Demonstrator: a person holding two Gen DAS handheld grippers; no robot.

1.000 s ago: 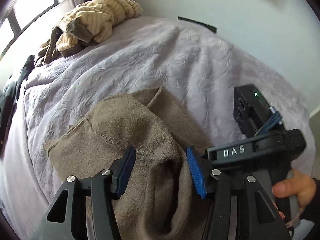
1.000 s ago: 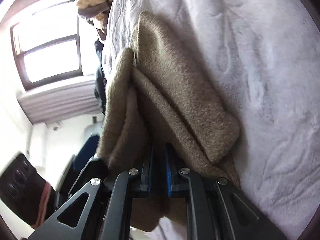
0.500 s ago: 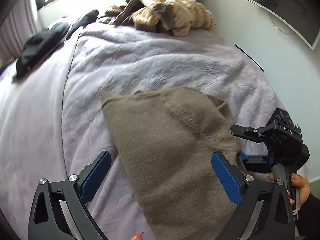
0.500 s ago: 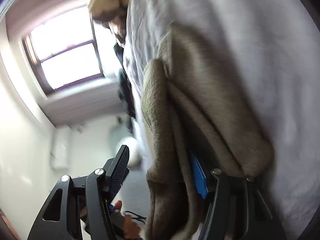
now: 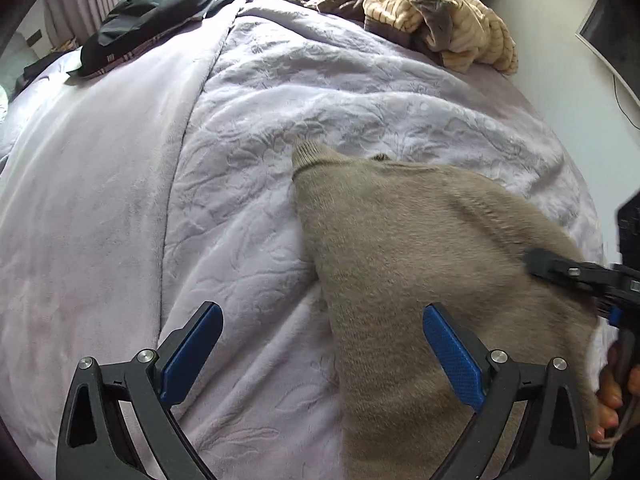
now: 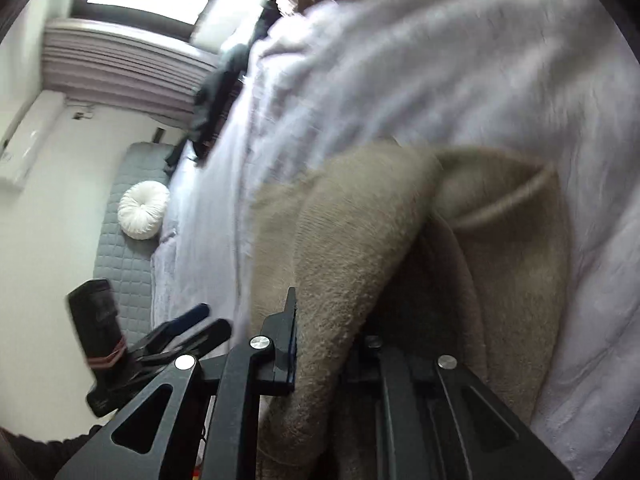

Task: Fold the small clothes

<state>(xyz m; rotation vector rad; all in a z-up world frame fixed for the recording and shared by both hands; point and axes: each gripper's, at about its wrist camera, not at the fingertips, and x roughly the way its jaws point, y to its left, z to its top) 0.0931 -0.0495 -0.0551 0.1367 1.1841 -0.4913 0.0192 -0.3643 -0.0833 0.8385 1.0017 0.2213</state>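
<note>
A: What is seen on the bed (image 5: 120, 208) now?

B: A brown knit (image 5: 420, 248) is spread on the quilt, on the right side. It is laid flatter than a second ago, when it was bunched in thick folds. A pile of clothes (image 5: 432, 12) is left at the far edge, well apart from it.

A: How is the left gripper (image 5: 320, 344) held?

B: Its jaws are spread wide and nothing is held between them. One second ago they were narrower and the knit was bunched between them. Now one blue pad (image 5: 452, 364) is seen over the knit, the other over the bare quilt.

A: And the right gripper (image 6: 328, 344)?

B: It is clamped narrow on a thick fold of the knit, at the near right edge. Its jaws were opened for a moment and have just been closed again on the cloth.

A: What is meant by this for the task?

B: Probably a new grip is taken, so that the next fold can be made by the right gripper. The fold is judged not yet finished.
</note>
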